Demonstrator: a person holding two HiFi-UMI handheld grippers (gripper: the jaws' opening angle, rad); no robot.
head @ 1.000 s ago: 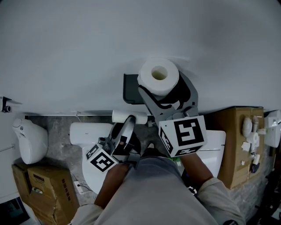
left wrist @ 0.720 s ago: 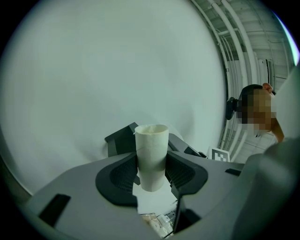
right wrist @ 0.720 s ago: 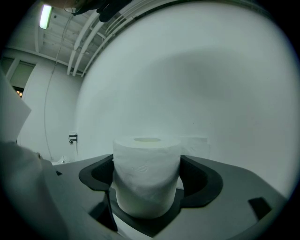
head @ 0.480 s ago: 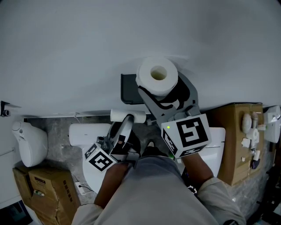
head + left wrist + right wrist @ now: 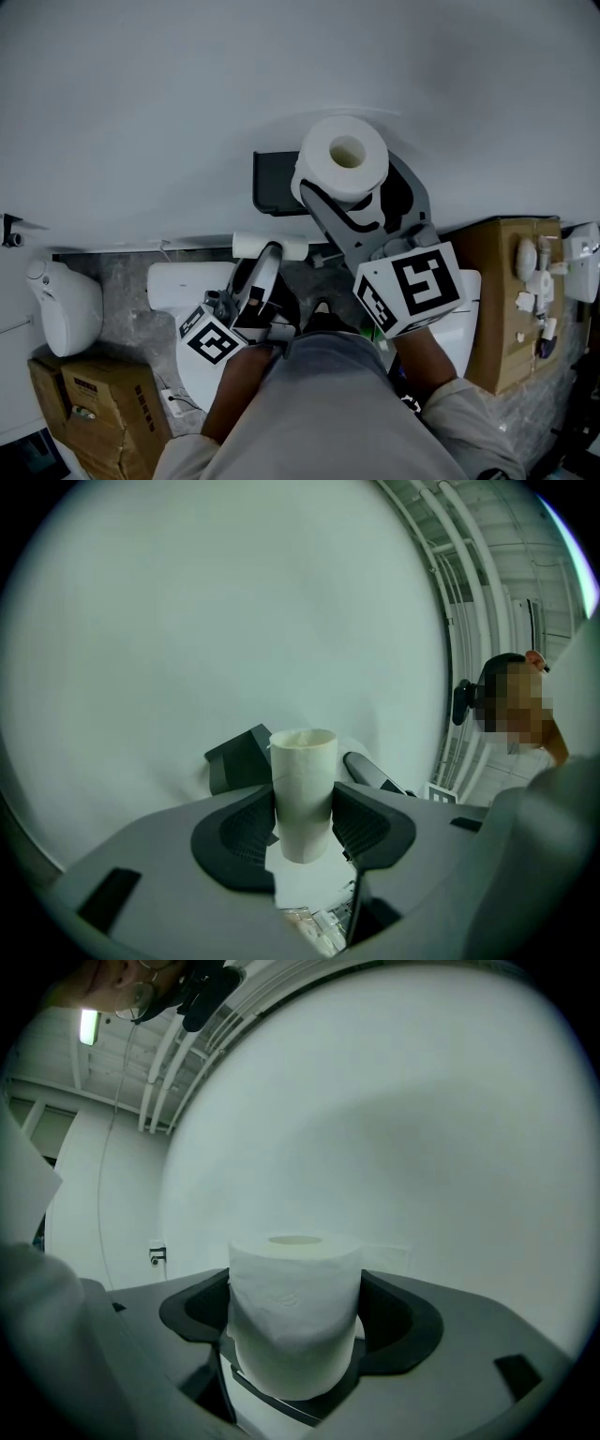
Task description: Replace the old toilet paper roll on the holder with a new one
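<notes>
My right gripper (image 5: 345,192) is shut on a full white toilet paper roll (image 5: 343,167), held upright against the white wall just right of the black holder (image 5: 271,183). In the right gripper view the roll (image 5: 294,1309) fills the gap between the jaws of the right gripper (image 5: 295,1326). My left gripper (image 5: 268,255) sits lower, shut on the empty cardboard tube (image 5: 272,247). In the left gripper view that tube (image 5: 302,789) stands upright between the pads of the left gripper (image 5: 302,825), with the holder (image 5: 240,757) behind it.
A white toilet (image 5: 184,286) stands below the holder. Cardboard boxes sit at lower left (image 5: 84,403) and at right (image 5: 497,291). A white fixture (image 5: 64,302) is at far left. The person's arms and torso fill the bottom middle.
The right gripper with the full roll has shifted slightly to the right beside the holder. The left gripper and the empty tube have stayed where they were.
</notes>
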